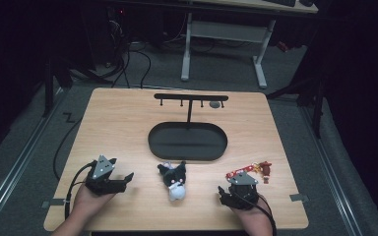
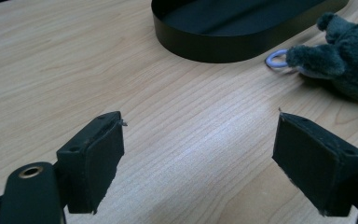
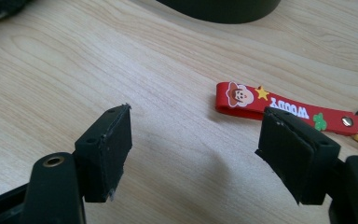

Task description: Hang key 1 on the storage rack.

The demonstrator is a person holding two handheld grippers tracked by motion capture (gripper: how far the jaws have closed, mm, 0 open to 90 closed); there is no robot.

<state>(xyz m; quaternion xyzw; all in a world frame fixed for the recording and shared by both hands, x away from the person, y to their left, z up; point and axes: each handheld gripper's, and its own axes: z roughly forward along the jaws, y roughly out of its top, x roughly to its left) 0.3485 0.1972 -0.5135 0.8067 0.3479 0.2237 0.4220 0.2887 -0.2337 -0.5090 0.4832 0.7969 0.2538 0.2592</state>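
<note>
Both your grippers, left [image 2: 198, 158] and right [image 3: 193, 156], gape wide and empty. The strap [image 3: 286, 108] at one o'clock lies flat, so your pad may skid over it.

Red cartoon-printed strap [image 3: 279, 108], dark grey and white plush [image 1: 173, 181], black tray [image 1: 187, 141]

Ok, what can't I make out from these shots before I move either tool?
- Red strap keychain: in the right gripper view its far end runs behind the right jaw and off the edge; its figure is too small in the high view.
- Plush toy: cut off by the left gripper view's right edge.
- Small grey object by the rack: too small.
</note>
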